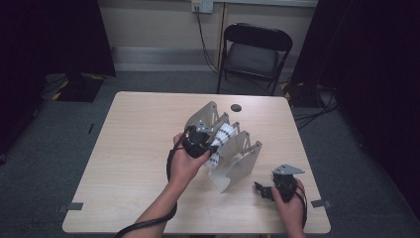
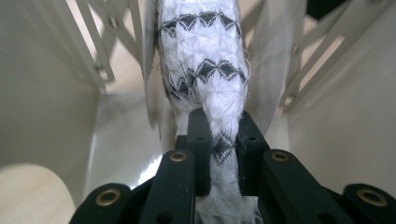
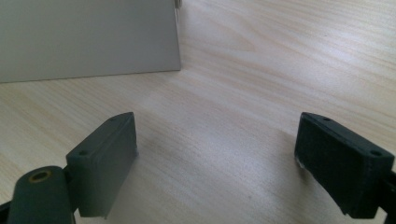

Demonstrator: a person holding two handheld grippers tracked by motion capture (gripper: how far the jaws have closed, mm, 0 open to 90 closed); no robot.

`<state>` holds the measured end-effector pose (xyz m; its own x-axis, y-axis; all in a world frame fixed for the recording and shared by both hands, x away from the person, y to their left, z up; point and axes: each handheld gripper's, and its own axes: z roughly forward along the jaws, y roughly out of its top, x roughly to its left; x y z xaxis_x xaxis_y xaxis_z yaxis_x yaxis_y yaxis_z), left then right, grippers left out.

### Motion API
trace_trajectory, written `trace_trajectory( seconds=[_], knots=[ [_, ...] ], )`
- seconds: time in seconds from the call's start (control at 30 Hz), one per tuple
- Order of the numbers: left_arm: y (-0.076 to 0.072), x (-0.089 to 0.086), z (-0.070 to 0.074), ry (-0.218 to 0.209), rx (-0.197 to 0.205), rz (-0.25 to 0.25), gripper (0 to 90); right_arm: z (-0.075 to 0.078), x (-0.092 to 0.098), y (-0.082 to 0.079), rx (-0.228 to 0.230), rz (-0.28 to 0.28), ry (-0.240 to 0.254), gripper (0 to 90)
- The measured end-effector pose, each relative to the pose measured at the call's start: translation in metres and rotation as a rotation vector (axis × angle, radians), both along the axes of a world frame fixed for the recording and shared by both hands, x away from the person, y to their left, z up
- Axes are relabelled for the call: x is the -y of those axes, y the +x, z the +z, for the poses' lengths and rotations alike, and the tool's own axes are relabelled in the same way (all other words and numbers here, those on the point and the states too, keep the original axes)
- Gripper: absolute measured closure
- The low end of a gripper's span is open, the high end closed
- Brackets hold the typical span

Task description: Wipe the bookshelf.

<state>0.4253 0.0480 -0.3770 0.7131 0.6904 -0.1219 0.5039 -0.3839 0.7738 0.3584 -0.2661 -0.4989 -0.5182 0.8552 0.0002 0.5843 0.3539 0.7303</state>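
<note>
Holding item one: my left gripper [image 2: 219, 154], jaws pinched on a white knitted cloth with black zigzag bands [image 2: 203, 70], centre frame between the plates of a pale grey folding metal rack [image 1: 237, 158]. Item two: my right gripper [image 3: 217, 158], jaws spread wide over the light wooden table [image 3: 280, 56], lower right.

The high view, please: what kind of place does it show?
Probably a lab or recording room, not a home: a plain wooden table on grey carpet, a folding chair by a bare wall, and dark curtains at both sides.
</note>
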Motion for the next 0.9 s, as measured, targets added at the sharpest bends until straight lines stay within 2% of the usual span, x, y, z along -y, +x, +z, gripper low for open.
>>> trace_trajectory(
  seconds=[0.1,0.2,0.43,0.47,0.67,0.87,0.9],
  knots=[
    [0.001,-0.001,0.016,-0.021,0.04,0.008,80.1,0.0,0.0,0.0,0.001,0.0,-0.001,12.4],
    [0.002,-0.001,0.014,-0.013,0.038,0.013,80.1,0.0,0.0,0.0,0.001,0.0,-0.001,12.3],
    [0.007,-0.005,-0.019,0.025,-0.018,0.043,80.1,0.0,0.0,0.0,0.0,0.0,0.0,12.3],
    [0.007,-0.005,-0.024,0.02,-0.028,0.052,80.1,0.0,0.0,0.0,0.001,0.001,0.0,12.3],
    [0.007,-0.006,-0.048,0.045,-0.062,0.061,80.1,0.0,0.0,0.0,0.001,0.001,0.0,12.3],
    [0.005,-0.004,-0.066,0.067,-0.091,0.058,80.1,0.0,0.0,0.0,0.001,0.001,0.0,12.4],
    [0.004,-0.003,-0.072,0.082,-0.104,0.057,80.1,0.0,0.0,0.0,0.001,0.001,0.0,12.4]
  ],
)
